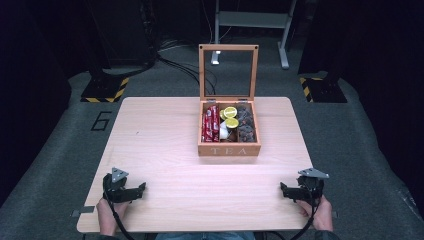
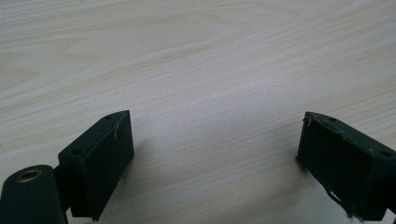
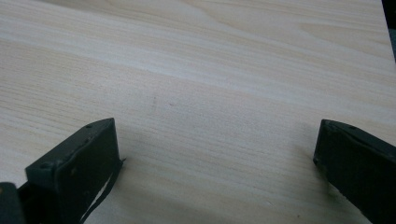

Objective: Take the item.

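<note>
Both gripper (image 1: 142,186) jaws gape toward lengthwise tea box (image 1: 229,149).

My grippers, left (image 1: 136,190) and right (image 1: 286,191), are black. The table (image 1: 165,145) is pale woodgrain; the tea box (image 1: 229,149) at twelve o'clock is honey-brown, holding red packets (image 1: 210,125) and yellow-green lids (image 1: 230,117).

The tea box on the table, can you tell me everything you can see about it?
The tea box is made of light brown wood, with TEA written on its front. Its lid, a wooden frame with a see-through pane, stands open and upright. Inside are three compartments: red packets left, yellow-topped round things in the middle, dark brown pieces right. It sits on the table, towards the far edge; nothing else touches it.
</note>
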